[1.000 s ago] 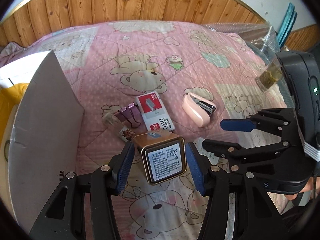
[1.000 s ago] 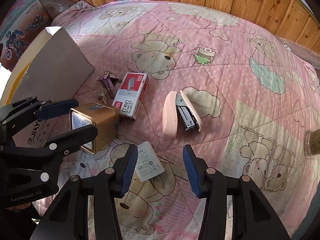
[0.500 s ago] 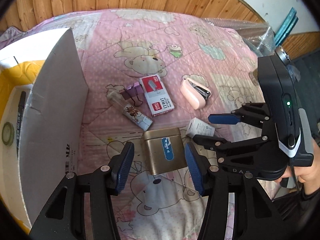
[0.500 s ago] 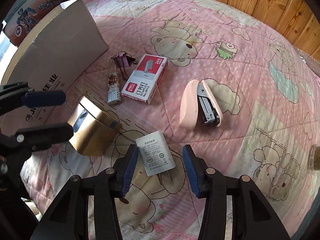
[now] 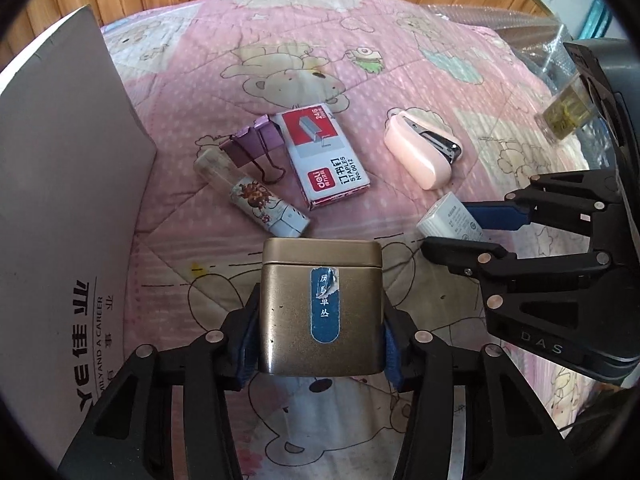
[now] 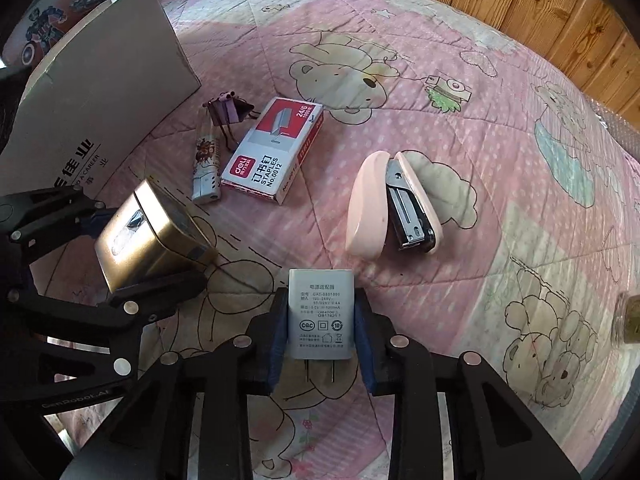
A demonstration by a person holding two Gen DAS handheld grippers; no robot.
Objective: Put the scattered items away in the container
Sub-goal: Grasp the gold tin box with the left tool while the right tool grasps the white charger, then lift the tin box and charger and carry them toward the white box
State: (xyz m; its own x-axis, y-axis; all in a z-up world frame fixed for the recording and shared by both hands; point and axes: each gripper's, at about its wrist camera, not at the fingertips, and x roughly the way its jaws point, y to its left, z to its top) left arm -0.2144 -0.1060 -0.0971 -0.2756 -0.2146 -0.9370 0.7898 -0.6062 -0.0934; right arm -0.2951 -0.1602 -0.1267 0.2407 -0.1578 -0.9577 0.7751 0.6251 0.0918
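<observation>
Pickup step, both hands: left gripper (image 5: 320,340) jaws closing on the gold tin (image 5: 320,308), pads at its sides; right gripper (image 6: 322,340) jaws closing around the white charger (image 6: 320,314), just right of the tin on the bed. Next, likely: firm both grips, lift, carry to the cardboard box (image 5: 60,200) left of the tin. Box interior is hidden; can't tell contents.

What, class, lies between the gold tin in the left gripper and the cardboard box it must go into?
Nothing visible. The gold tin sits between the closing jaws of the left gripper, and only bare quilt separates it from the cardboard box; the box's raised flap must be cleared.
</observation>
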